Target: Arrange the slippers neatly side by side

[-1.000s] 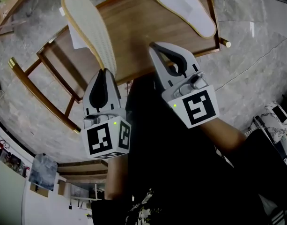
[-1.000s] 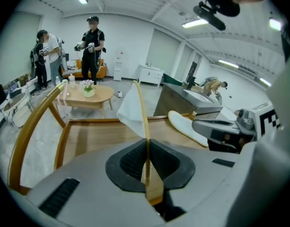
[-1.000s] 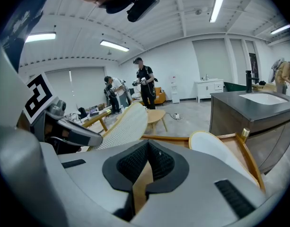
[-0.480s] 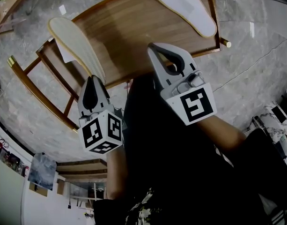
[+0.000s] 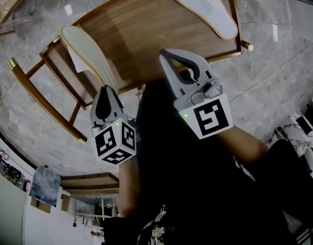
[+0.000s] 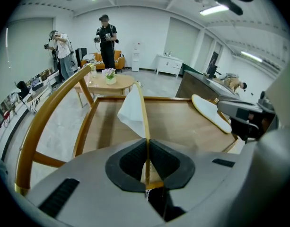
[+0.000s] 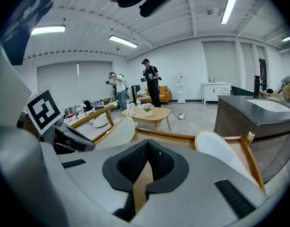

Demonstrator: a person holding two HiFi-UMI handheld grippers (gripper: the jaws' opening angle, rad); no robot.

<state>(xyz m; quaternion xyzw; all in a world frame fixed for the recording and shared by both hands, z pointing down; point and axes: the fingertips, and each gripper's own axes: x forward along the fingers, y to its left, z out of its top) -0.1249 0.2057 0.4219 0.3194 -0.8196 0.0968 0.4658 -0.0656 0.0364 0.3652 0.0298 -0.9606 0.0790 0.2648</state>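
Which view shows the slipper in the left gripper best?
The head view: the held slipper shows its whole length, one end in the left gripper, over the wooden table's left edge. The left gripper view shows it only edge-on between the clamped jaws; the right gripper view catches just part of it.

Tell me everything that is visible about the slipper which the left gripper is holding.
The slipper is thin and flat, with a cream, finely dotted sole and a tan rim. In the left gripper view a soft white upper hangs from one side. The left gripper is shut on one end of it, with the pads pressing on the sole. It stands on its edge and reaches away from the gripper over the left corner of the wooden table. It appears lifted, and only the gripper touches it.
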